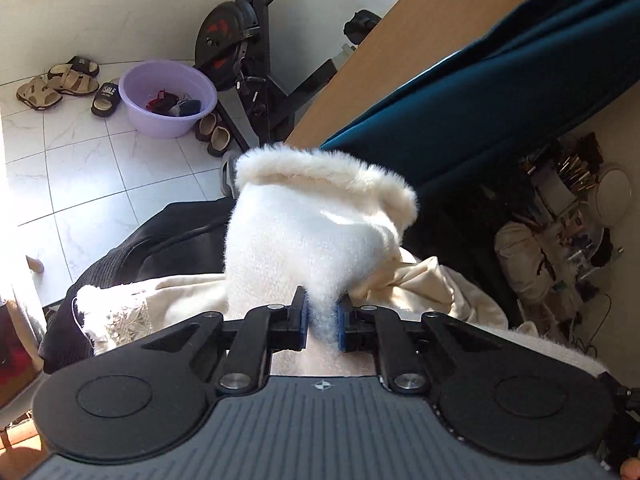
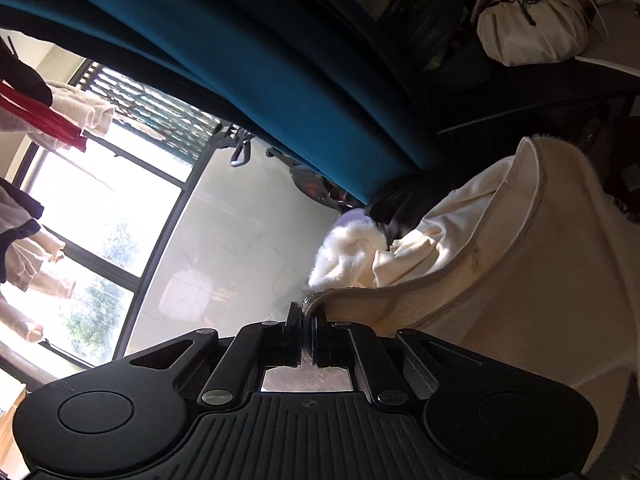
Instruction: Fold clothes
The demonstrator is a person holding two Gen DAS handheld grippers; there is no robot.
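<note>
Now both clenched: left tool [image 1: 321, 322] on fluffy cream fleece garment [image 1: 312, 232], right tool [image 2: 307, 336] on its piped hem [image 2: 400, 286]; best kept taut, edges level.

The left tongs [image 1: 322, 322] are clamped on fluffy white cloth [image 1: 296, 236]; the right tongs [image 2: 307, 334], rolled sideways, pinch a bound hem [image 2: 404, 294].

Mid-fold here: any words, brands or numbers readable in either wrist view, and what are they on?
"SMILE" on the strap of the dark slide sandal beside the purple basin, left wrist view; a smaller line under it is too blurred to read.
A dark mark on the cream drawstring bag, right wrist view, is too partial to read.
Nothing readable on the white fleece garment or on the left gripper and right gripper clamped on it.
</note>
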